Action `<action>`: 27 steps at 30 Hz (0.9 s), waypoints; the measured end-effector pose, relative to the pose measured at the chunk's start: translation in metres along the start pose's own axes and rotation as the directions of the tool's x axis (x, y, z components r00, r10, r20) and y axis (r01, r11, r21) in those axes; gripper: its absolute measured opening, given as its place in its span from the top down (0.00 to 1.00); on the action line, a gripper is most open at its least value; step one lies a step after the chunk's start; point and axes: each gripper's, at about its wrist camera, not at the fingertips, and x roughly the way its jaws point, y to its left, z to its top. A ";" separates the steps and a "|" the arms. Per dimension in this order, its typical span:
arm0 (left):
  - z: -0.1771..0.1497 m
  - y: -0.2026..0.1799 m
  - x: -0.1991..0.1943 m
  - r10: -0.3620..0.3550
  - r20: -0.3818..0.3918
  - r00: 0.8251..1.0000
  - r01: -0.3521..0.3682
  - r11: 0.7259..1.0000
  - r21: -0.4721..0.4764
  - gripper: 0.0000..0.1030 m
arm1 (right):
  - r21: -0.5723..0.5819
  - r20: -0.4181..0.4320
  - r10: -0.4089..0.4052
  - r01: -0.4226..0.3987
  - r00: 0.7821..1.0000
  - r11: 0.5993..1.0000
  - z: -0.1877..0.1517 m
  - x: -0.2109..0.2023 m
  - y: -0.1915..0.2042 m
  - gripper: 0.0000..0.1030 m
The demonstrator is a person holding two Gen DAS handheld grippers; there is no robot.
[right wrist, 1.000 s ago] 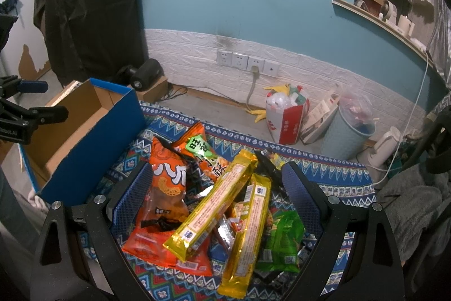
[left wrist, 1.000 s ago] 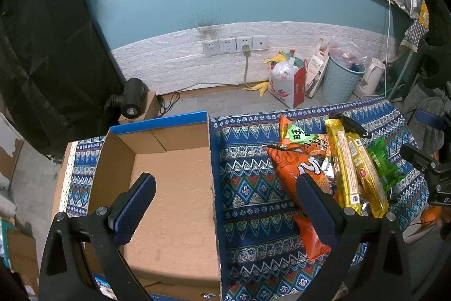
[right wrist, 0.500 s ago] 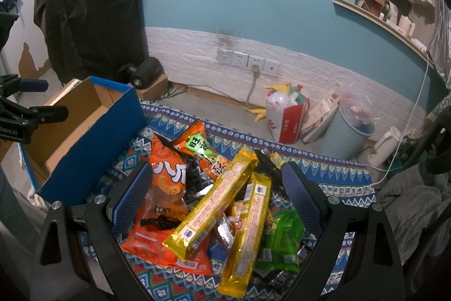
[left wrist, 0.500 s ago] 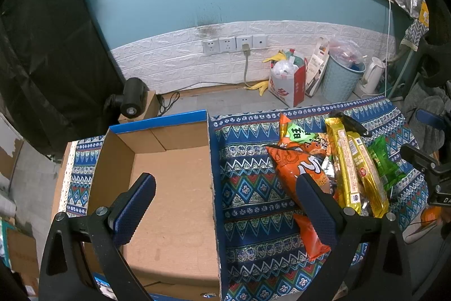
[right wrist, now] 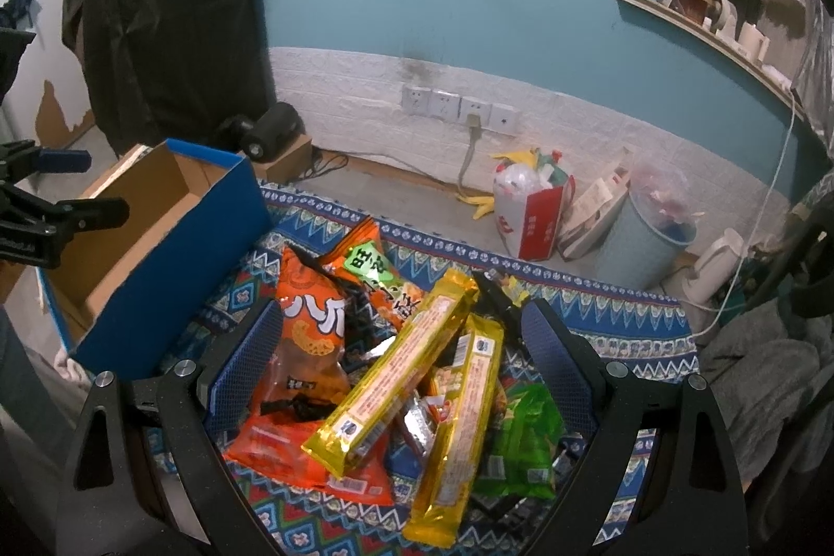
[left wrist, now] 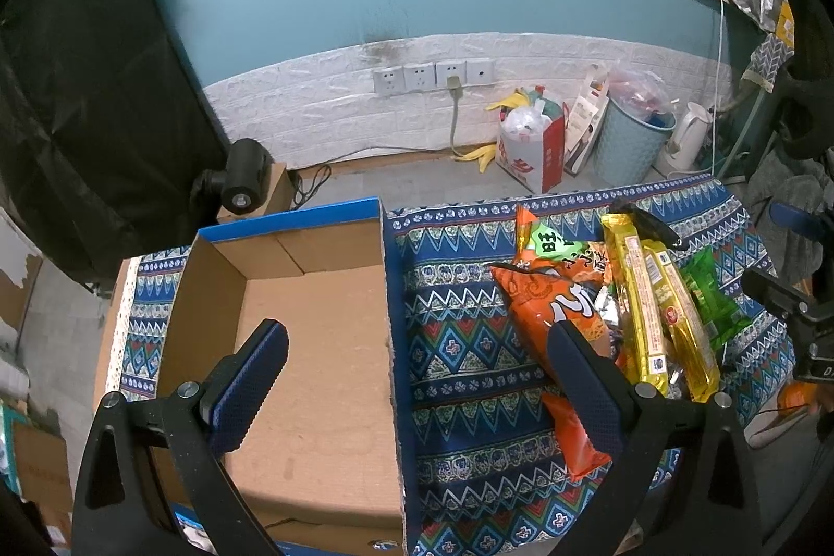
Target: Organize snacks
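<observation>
A pile of snacks lies on a patterned blue cloth (left wrist: pixel 458 347): a big orange bag (right wrist: pixel 307 337), a smaller orange bag with a green label (right wrist: pixel 370 267), two long yellow packs (right wrist: pixel 396 373) (right wrist: pixel 464 425) and a green pack (right wrist: pixel 521 441). An empty cardboard box with blue sides (left wrist: pixel 313 347) stands left of the pile. My left gripper (left wrist: pixel 417 379) hovers open, straddling the box's right wall. My right gripper (right wrist: pixel 396 353) hovers open above the pile, nothing between its fingers. The orange bag (left wrist: pixel 552 311) and yellow packs (left wrist: pixel 636 295) also show in the left wrist view.
Beyond the cloth's far edge the floor holds a red and white bag of rubbish (right wrist: pixel 526 212), a pale blue bin (right wrist: pixel 646 233) and a white kettle (right wrist: pixel 719 264). A black round device (left wrist: pixel 242 178) sits behind the box. Wall sockets (left wrist: pixel 432 76) line the white brick strip.
</observation>
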 end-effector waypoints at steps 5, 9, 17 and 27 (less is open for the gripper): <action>0.002 -0.004 0.002 -0.003 0.001 1.000 0.003 1.000 0.005 0.02 | -0.005 -0.004 -0.002 0.002 1.000 1.000 0.001 0.000 0.001 0.11; 0.005 -0.009 0.006 -0.004 -0.009 1.000 0.004 1.000 0.012 0.02 | 0.002 -0.011 -0.006 0.006 1.000 1.000 0.000 0.001 -0.002 0.11; 0.011 -0.024 0.021 -0.043 -0.060 0.997 0.043 0.999 -0.002 0.02 | 0.015 -0.049 -0.039 0.040 0.998 0.999 -0.004 0.006 -0.020 0.11; 0.012 -0.062 0.071 -0.134 -0.211 0.968 0.130 0.991 -0.035 0.02 | 0.121 -0.163 -0.094 0.114 0.982 0.986 -0.023 0.029 -0.072 0.11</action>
